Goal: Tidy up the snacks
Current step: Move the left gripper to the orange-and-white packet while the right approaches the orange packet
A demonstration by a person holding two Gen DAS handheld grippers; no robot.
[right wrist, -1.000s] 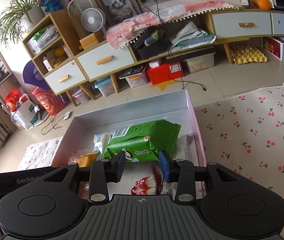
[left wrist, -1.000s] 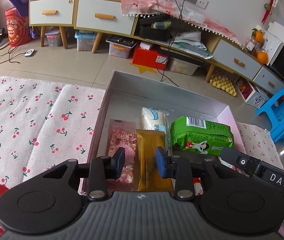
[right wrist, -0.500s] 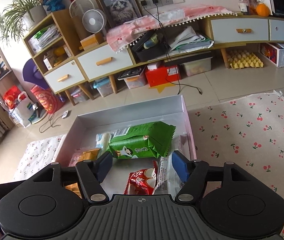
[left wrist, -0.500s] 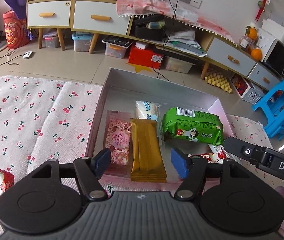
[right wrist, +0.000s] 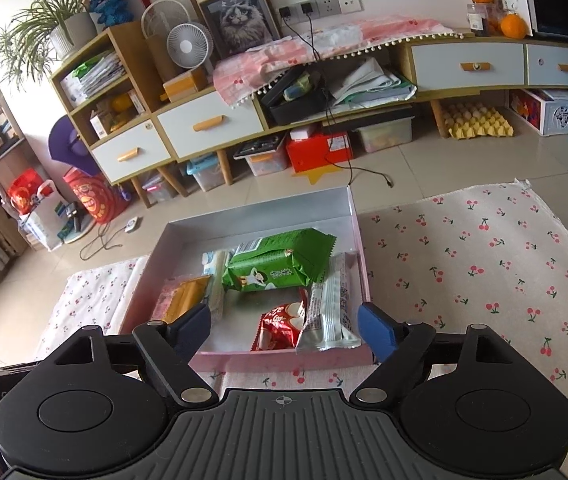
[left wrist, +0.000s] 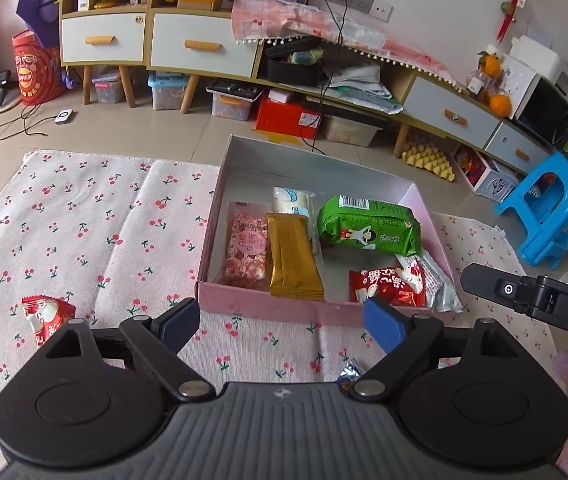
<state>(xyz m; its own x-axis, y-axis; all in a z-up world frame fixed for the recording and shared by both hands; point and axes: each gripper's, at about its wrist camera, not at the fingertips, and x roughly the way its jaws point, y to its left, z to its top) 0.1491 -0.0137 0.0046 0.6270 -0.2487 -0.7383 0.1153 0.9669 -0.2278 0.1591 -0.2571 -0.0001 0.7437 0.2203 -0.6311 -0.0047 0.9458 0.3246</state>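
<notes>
On the cherry-print cloth (left wrist: 84, 216) spread over the tiled floor sits a shallow pink-walled box (left wrist: 268, 306), (right wrist: 284, 358) holding the snacks.

Contents, left wrist view:
- Pink packet (left wrist: 244, 249): long axis runs from near wall to far wall, flat against the left wall.
- Gold packet (left wrist: 292, 256): parallel to the pink packet and touching it, near end at the near wall.
- White packet (left wrist: 291, 200): beyond the gold packet, same orientation.
- Green packet (left wrist: 369, 226): long axis crosswise to the others, barcode end toward the far left.
- Red packet (left wrist: 387, 282): crosswise, near the near wall, below the green packet.
- Clear-and-white wrapper (right wrist: 329, 308): in the right wrist view it runs near to far along the right wall, overlapping the red packet (right wrist: 280, 326).

Left gripper (left wrist: 282, 326): released, nothing between the pads; its jaws have just been opening. It is over the cloth just short of the near wall. Right gripper (right wrist: 284, 326): likewise released and empty, jaws just opened, framing the near wall.

Outside the box: a second red packet (left wrist: 46, 316) lies on the cloth to the left, well apart from the box. A small foil-wrapped item (left wrist: 348, 372), possibly a sweet, lies on the cloth partly hidden by the left gripper body. A blue stool (left wrist: 547, 208) stands on the floor to the right.
</notes>
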